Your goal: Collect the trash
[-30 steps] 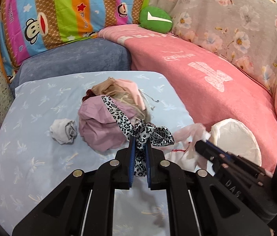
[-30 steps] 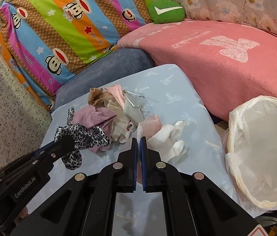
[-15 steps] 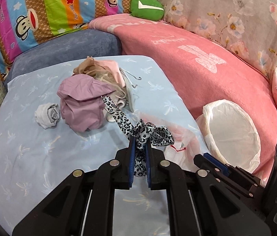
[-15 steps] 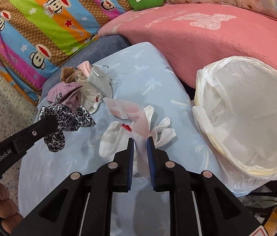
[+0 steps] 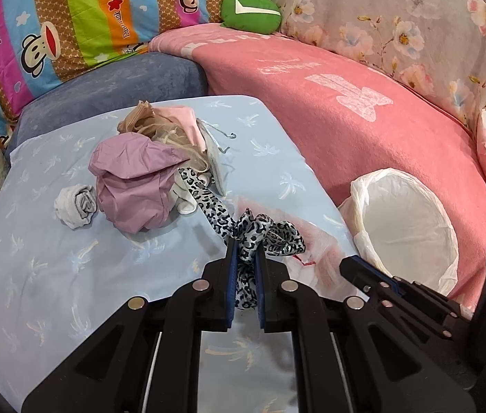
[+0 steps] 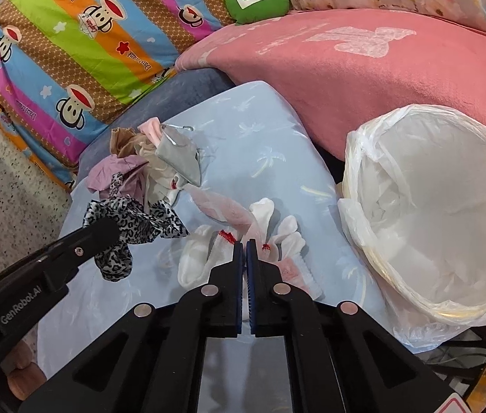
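Observation:
My left gripper point(image 5: 244, 242) is shut on a black-and-white leopard-print cloth point(image 5: 263, 232), whose tail still runs back to the pile; it also shows in the right wrist view point(image 6: 132, 220). My right gripper point(image 6: 243, 242) is shut, its tips at a pink plastic bag point(image 6: 229, 211) and white socks point(image 6: 201, 258) on the blue table; whether it grips them I cannot tell. The white-lined trash bin point(image 6: 432, 213) stands right of the table, also in the left wrist view point(image 5: 404, 223).
A pile of clothes with a mauve cloth point(image 5: 132, 186), tan stockings point(image 5: 139, 120) and a grey rolled sock point(image 5: 75, 206) lies on the blue tablecloth point(image 5: 53, 275). A pink sofa point(image 5: 363, 103), a striped monkey pillow point(image 5: 70, 17) and a green cushion point(image 5: 249, 10) surround it.
The left gripper has pulled the leopard cloth away from the pile toward the bin side. The right gripper opened slightly, then shut again near the pink bag and socks.

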